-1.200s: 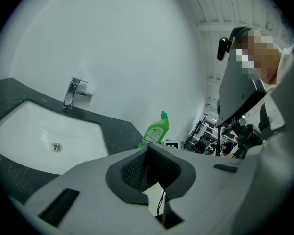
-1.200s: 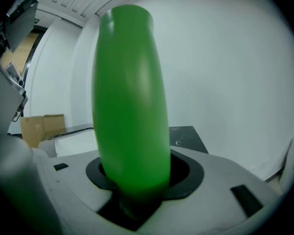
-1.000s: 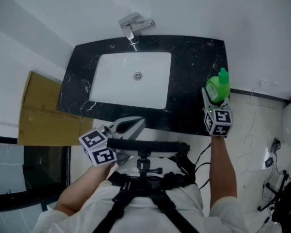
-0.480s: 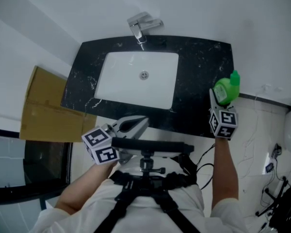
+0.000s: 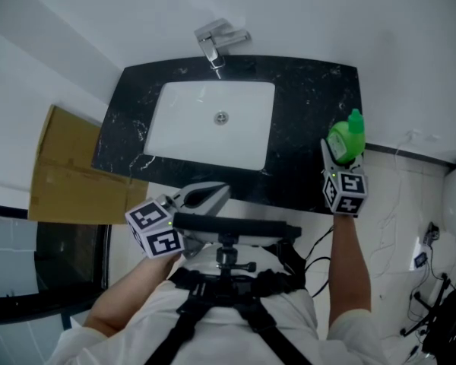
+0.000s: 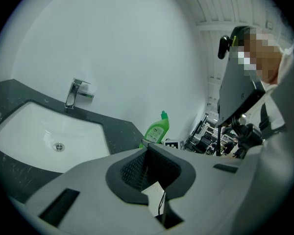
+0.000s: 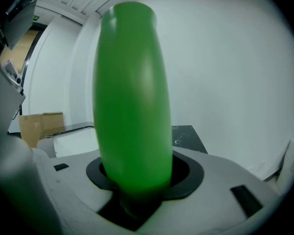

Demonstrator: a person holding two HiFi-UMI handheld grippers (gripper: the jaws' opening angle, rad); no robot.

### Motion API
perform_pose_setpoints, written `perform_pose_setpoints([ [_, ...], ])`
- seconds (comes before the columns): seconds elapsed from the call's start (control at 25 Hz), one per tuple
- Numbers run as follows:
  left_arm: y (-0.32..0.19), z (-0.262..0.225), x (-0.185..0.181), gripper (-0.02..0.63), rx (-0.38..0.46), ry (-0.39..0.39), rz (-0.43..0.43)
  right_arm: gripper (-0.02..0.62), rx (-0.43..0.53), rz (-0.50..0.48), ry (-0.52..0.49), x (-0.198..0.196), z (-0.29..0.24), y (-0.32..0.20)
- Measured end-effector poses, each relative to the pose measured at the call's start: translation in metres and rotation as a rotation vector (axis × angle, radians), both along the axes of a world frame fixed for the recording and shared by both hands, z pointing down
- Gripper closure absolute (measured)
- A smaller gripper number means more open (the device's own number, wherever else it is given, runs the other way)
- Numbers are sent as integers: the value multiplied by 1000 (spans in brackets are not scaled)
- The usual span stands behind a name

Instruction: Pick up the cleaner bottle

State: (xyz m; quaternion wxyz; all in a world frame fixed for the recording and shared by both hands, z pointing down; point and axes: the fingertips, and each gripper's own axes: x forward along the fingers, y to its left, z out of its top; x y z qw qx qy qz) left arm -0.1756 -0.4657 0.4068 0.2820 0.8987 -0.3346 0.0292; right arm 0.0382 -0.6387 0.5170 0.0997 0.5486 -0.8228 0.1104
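Our right claw (image 7: pixel 137 182) is clenched on the cleaner bottle (image 5: pixel 345 138), and its jaws have just been easing a little wider with the bottle between them. In the right gripper view the green body stands upright and fills the middle of the frame, its lower part seated in the dark rounded notch between the two jaws. From the head view the bottle sits at the right end of the black marbled surface (image 5: pixel 311 105), at its near right corner, cap pointing up and slightly to the far side. We cannot tell whether its base rests on the surface or hangs just clear of it, as the claw covers that part.

Our left claw (image 5: pixel 211 193) is clenched on nothing. Its tips meet at the front, and only the hollow between the ribbed pads shows in the left gripper view. It hangs off the near edge of the surface, well apart from the bottle, angled toward the right.

A white sink (image 5: pixel 184 131) is set into the left and middle of the surface, with a chrome faucet (image 5: pixel 215 40) at its far side against the white wall. A cardboard box (image 5: pixel 64 166) lies to the left of the surface.
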Motion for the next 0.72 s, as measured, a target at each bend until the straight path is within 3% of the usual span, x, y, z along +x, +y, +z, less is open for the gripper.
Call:
perform_pose_setpoints([
  [0.72, -4, 3, -3, 606, -10, -24, -20, 416, -24, 9, -70, 9, -4, -4],
])
